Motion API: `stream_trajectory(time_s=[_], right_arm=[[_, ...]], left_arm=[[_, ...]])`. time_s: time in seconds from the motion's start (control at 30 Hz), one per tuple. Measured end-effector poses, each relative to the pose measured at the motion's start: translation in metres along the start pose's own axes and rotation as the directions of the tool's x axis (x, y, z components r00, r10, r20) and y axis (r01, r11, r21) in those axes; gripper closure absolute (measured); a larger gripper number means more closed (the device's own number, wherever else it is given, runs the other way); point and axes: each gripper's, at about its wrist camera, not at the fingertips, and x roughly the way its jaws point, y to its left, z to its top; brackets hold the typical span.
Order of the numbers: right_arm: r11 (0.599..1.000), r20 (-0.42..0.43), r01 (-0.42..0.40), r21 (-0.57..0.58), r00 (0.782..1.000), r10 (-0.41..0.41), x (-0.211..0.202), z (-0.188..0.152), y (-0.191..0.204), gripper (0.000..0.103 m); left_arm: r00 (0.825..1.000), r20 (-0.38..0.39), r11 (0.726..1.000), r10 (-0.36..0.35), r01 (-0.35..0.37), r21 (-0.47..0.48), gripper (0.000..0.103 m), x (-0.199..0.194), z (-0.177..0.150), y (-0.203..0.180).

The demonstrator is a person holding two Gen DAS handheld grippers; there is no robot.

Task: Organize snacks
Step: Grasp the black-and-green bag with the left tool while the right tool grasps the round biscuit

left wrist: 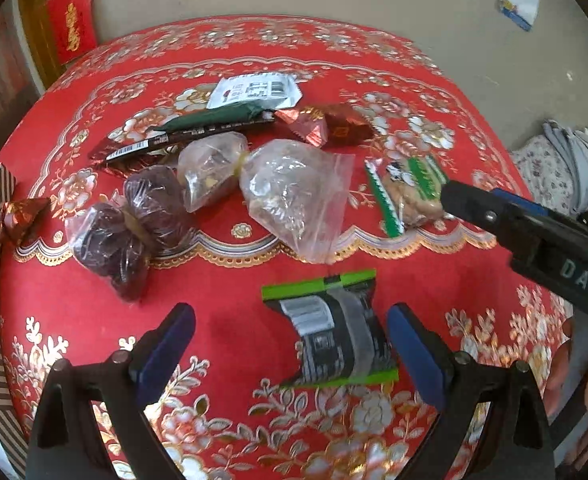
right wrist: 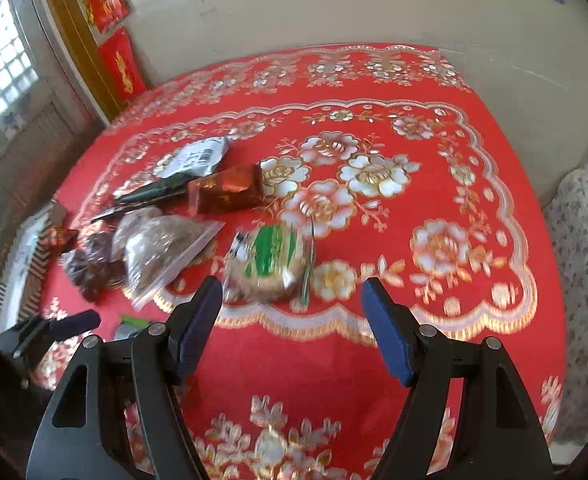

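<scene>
Red floral table (left wrist: 222, 304) fills the view, snacks heaped toward its left side, plainly awaiting sorting. Biggest there: the clear zip bag (left wrist: 294, 196), slumped flat beside a knotted bag of dark sweets (left wrist: 130, 232). Nearer the front edge lies the black-and-green packet (left wrist: 330, 332), and the left gripper (left wrist: 290, 348) hangs right over it, jaws wide apart, straddling, nothing pinched yet; looks like lining up a pick. The right gripper (right wrist: 290, 328) has its jaws apart too, empty, aimed at the green-labelled biscuit pack (right wrist: 270, 268) just beyond its tips. Smallest, a foil candy (left wrist: 24, 216) sits alone by the left edge.
</scene>
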Motion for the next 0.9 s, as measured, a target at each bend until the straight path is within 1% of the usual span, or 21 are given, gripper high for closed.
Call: stream_trajectory(time_s=[0.1,0.2,0.3,0.37,0.4,0.43,0.47,0.5,0.53,0.57,0.63,0.73,0.83,0.9], right_arm=[[0.999,-0.034,0.023,-0.036,0.999,-0.024,0.016,0.011,0.011,0.030],[0.996,-0.050,0.052,-0.068,0.997,-0.055,0.030,0.020,0.021,0.030],[0.990,-0.086,0.097,-0.100,0.991,-0.106,0.045,0.022,0.025,0.030],[0.993,-0.102,0.077,-0.093,0.991,-0.087,0.053,0.022,0.023,0.030],[0.993,-0.095,0.066,-0.097,0.993,-0.075,0.055,0.021,0.022,0.030],[0.992,-0.064,0.059,-0.112,0.996,-0.067,0.055,0.019,0.021,0.030],[0.992,-0.054,0.054,-0.117,0.997,-0.061,0.055,0.018,0.020,0.032],[0.990,-0.043,0.055,-0.128,0.997,-0.061,0.054,0.017,0.020,0.041],[0.987,-0.037,0.068,-0.144,0.997,-0.074,0.051,0.015,0.020,0.043],[0.987,-0.037,0.059,-0.147,0.997,-0.065,0.050,0.013,0.020,0.043],[0.988,-0.031,0.044,-0.147,0.998,-0.049,0.046,0.008,0.019,0.049],[0.990,-0.018,0.035,-0.137,0.999,-0.038,0.038,0.000,0.017,0.050],[0.992,0.008,0.026,-0.124,1.000,-0.025,0.025,-0.011,0.016,0.050],[0.994,0.021,0.012,-0.113,1.000,-0.009,0.017,-0.015,0.016,0.050]], left_arm=[[1.000,-0.007,1.000,0.026,-0.026,-0.011,0.005,0.007,0.001,-0.004],[0.999,-0.012,0.999,0.048,-0.048,0.008,0.005,0.012,0.000,-0.010],[0.997,-0.007,0.997,0.076,-0.076,0.032,0.005,0.015,0.001,-0.014],[0.996,0.006,0.995,0.089,-0.089,0.042,0.005,0.016,0.001,-0.015],[0.996,0.015,0.995,0.089,-0.089,0.047,0.005,0.016,0.000,-0.015],[0.996,0.024,0.995,0.087,-0.088,0.049,0.008,0.015,0.000,-0.015],[0.996,0.037,0.995,0.085,-0.087,0.052,0.016,0.014,0.000,-0.014],[0.995,0.051,0.995,0.082,-0.085,0.057,0.021,0.011,-0.001,-0.013],[0.995,0.060,0.995,0.080,-0.084,0.062,0.034,0.008,-0.001,-0.012],[0.995,0.067,0.994,0.080,-0.084,0.064,0.041,0.006,0.000,-0.010],[0.996,0.065,0.995,0.064,-0.069,0.073,0.041,0.005,-0.001,-0.006],[0.996,0.071,0.995,0.054,-0.060,0.080,0.041,0.003,-0.006,-0.002],[0.994,0.084,0.994,0.070,-0.077,0.083,0.041,-0.003,-0.011,0.003],[0.994,0.092,0.994,0.064,-0.072,0.082,0.041,-0.009,-0.014,0.008]])
